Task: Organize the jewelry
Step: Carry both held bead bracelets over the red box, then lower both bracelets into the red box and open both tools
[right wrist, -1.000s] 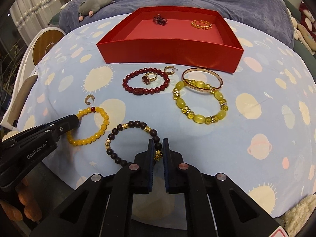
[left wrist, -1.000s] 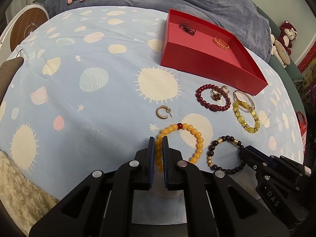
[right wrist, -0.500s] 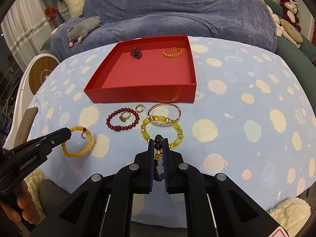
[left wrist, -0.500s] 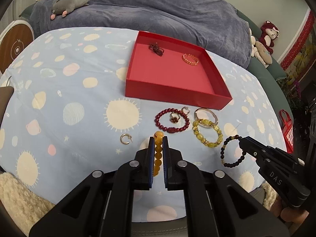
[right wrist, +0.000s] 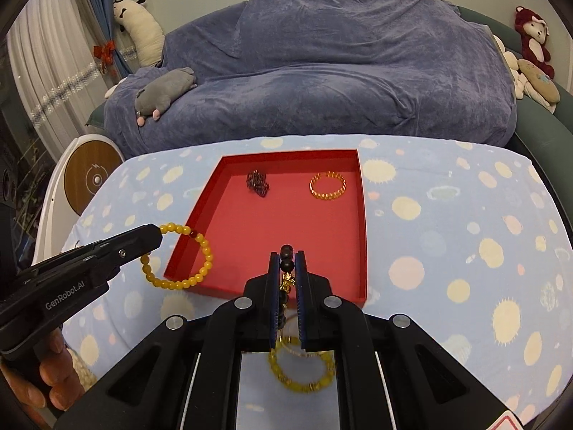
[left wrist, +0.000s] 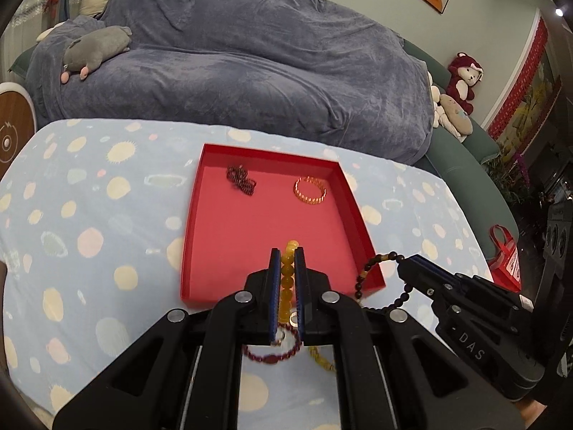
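Red tray [right wrist: 361,236] mid-table, two pieces along its far edge. Your left gripper [left wrist: 286,261] clamps yellow bead bracelet [right wrist: 195,251] over tray's near-left corner; right gripper [right wrist: 286,263] clamps dark bead bracelet [left wrist: 372,272] over near edge. Carry step. Next: advance both over tray floor, lower, release apart.

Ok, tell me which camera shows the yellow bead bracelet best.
The right wrist view: the yellow bead bracelet hangs as a nearly full loop from the left gripper, over the red tray's near-left corner. The left wrist view shows only a short edge-on column of beads between its own fingers.
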The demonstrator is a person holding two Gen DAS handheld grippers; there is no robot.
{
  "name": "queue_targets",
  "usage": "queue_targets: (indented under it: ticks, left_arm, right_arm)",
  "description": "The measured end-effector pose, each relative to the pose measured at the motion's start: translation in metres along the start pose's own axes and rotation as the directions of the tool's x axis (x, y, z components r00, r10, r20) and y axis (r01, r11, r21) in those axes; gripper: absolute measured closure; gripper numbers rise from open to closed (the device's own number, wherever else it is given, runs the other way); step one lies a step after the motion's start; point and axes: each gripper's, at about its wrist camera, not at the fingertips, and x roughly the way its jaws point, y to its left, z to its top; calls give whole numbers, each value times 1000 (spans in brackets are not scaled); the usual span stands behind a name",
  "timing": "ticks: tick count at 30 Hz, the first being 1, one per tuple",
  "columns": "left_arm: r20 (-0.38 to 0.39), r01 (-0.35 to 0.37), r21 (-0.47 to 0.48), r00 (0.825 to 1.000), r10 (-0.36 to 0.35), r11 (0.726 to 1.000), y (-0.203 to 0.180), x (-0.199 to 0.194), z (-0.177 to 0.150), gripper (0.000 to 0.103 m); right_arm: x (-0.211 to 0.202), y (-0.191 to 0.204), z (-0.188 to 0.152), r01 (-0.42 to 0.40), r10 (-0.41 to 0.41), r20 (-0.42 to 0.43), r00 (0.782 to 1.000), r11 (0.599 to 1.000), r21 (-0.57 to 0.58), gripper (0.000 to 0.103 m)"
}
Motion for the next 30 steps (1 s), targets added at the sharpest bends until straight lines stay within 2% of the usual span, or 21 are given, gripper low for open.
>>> queue_targets:
  ticks: [8,12,16,22,27,28,29,30]
  left_arm:
    - [4,35,-29,999,-35,999,10,63,57,96]
    - [-38,38,-51,998,-40,998,23,103,67,96]
    - [-91,11,-65,996,-17,998,36,138,63,96]
    - [-145,-49,-56,989,41,997,52,167,50,96]
    - [-180,-122,-39,977,113,992,61,178,41,95]
    - [-181,-141,-39,975,132,989,62,178,40,93]
    - [-181,-159,-40,972,150,986,63,177,38,84]
    - [-173,-168,-40,972,159,985,63,174,37,81]
  right_arm:
    - [65,-2,54,-56,56,-21,998,998,18,95]
    - [105,-7,65,-74,78,-63,995,996,54,95]
    - [142,-15,64,-66,76,-117,990,994,83,95]
    - [172,-25,50,6,0,-173,985,999,37,95]
    - [178,-28,46,92,-98,-172,980,995,-46,93]
    - [176,-29,46,103,-110,-160,981,993,-53,92]
    - [173,-29,46,111,-118,-149,982,992,-55,90]
    - [170,-30,47,116,-123,-141,982,992,-57,89]
